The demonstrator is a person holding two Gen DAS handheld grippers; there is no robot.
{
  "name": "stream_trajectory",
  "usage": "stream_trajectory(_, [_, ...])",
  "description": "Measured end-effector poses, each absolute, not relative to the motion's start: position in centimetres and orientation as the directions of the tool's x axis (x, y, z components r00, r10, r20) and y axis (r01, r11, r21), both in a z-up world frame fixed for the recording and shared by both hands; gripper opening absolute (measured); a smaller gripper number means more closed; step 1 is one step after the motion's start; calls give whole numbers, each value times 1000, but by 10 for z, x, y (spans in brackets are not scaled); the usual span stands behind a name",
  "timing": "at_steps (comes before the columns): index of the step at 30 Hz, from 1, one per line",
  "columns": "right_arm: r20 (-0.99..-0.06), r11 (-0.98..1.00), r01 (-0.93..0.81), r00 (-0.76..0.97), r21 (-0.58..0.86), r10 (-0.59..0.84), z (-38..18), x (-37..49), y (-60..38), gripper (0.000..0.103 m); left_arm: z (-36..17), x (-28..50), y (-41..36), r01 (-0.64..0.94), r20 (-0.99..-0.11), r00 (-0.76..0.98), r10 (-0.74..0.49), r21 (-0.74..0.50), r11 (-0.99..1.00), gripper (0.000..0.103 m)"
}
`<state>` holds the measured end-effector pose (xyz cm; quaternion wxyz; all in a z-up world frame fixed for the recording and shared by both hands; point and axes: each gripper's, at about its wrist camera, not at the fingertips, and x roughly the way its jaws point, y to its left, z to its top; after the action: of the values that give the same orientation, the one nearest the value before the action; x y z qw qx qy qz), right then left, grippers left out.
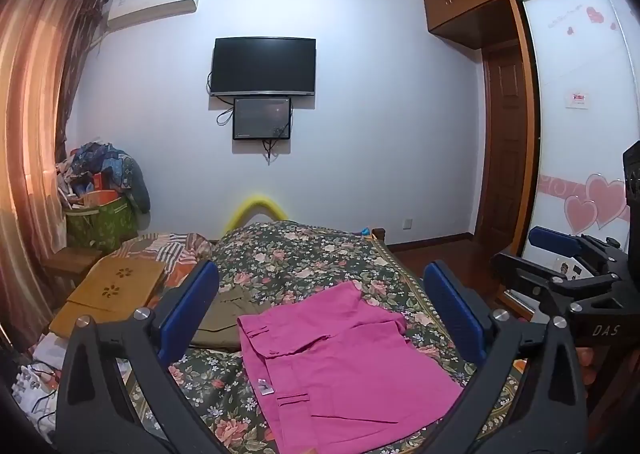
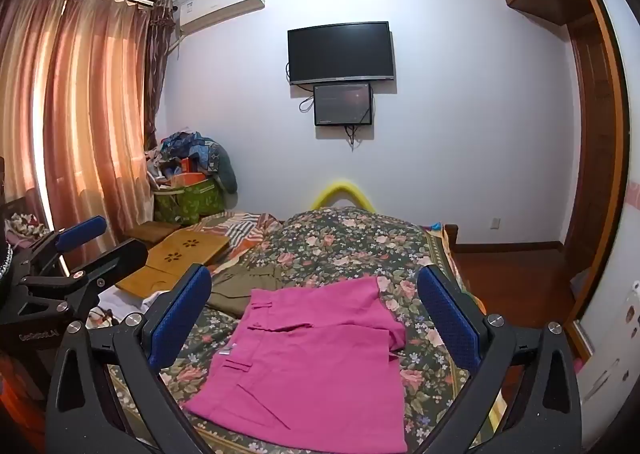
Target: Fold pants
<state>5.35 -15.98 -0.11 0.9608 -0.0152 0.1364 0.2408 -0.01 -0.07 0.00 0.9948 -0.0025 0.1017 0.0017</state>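
**Pink pants lie folded on the bed, both grippers spread above them**

The pants [image 1: 336, 366] lie near the front edge of the bed [image 1: 312, 254], already doubled into a compact, fairly flat rectangle. They look like light woven cloth: soft, limp, likely to sag and slide open if lifted by one point. Corners or the doubled edge on the right look like the best hold, one gripper at each end.

The left gripper [image 1: 320, 310] and the right gripper [image 2: 316, 314] both hover with jaws wide apart, holding nothing.

Just behind the pants, touching or nearly so, lies an olive garment [image 1: 228, 314]. A yellow board [image 2: 176, 262] sits further left, well apart. Neither blocks the approach, though the olive garment could get caught in a far-edge pinch.
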Motion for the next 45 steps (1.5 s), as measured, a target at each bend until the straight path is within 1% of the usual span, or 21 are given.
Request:
stream_trajectory(8, [-268, 884, -466, 847, 43, 459, -1, 53, -160, 103, 12, 0, -12, -8, -208, 978, 6, -11, 1000, 103])
stream_trajectory(13, [-267, 884, -465, 847, 44, 459, -1, 53, -160, 103, 7, -1, -6, -1, -195, 981, -3, -22, 1000, 103])
stream_trajectory(45, [-277, 889, -454, 848, 59, 452, -2, 54, -161, 103, -1, 2, -3, 4, -191, 982, -6, -10, 1000, 103])
